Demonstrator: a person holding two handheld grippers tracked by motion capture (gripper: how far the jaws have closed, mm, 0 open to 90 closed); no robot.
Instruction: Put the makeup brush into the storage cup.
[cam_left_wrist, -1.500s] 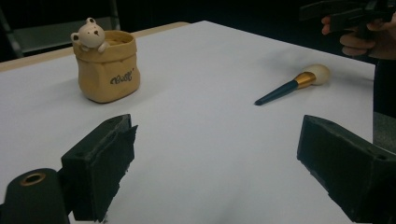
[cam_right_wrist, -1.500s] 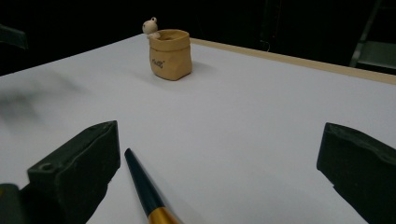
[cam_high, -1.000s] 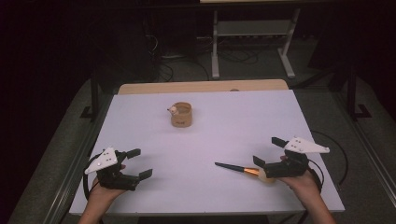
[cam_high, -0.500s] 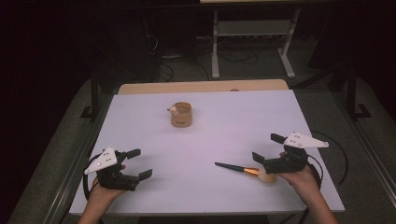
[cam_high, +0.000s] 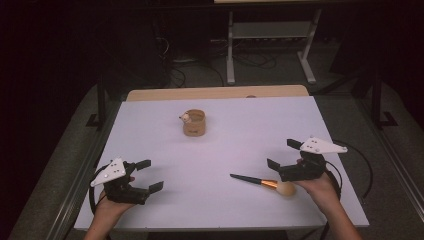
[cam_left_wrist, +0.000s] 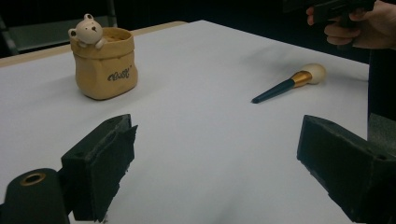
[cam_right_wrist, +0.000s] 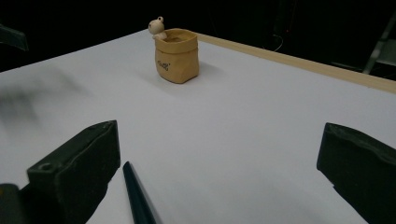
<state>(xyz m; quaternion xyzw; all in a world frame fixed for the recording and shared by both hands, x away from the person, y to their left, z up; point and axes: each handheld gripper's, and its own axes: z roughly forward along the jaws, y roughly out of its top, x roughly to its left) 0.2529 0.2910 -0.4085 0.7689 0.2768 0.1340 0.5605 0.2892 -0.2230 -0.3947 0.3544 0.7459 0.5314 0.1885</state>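
Observation:
A tan bag-shaped cup (cam_high: 194, 123) with a small bear on its rim stands upright at the table's middle back; it also shows as the cup (cam_left_wrist: 105, 63) and cup (cam_right_wrist: 176, 55). A makeup brush (cam_high: 262, 182) with dark handle, gold collar and cream head lies flat at the front right. My right gripper (cam_high: 282, 154) is open just above and behind the brush, whose handle tip (cam_right_wrist: 137, 196) lies by its left jaw. My left gripper (cam_high: 150, 174) is open at the front left, holding nothing, with the brush (cam_left_wrist: 289, 83) far off.
The white tabletop (cam_high: 240, 130) has a wooden strip (cam_high: 215, 93) along its far edge. Beyond it, on the dark floor, stand a metal frame (cam_high: 270, 35) and loose cables. A cable (cam_high: 360, 160) loops by the right gripper. The person's right hand (cam_left_wrist: 355, 23) shows far off.
The right gripper has shifted slightly forward and left, closer over the brush. The left gripper, cup and brush have stayed put.

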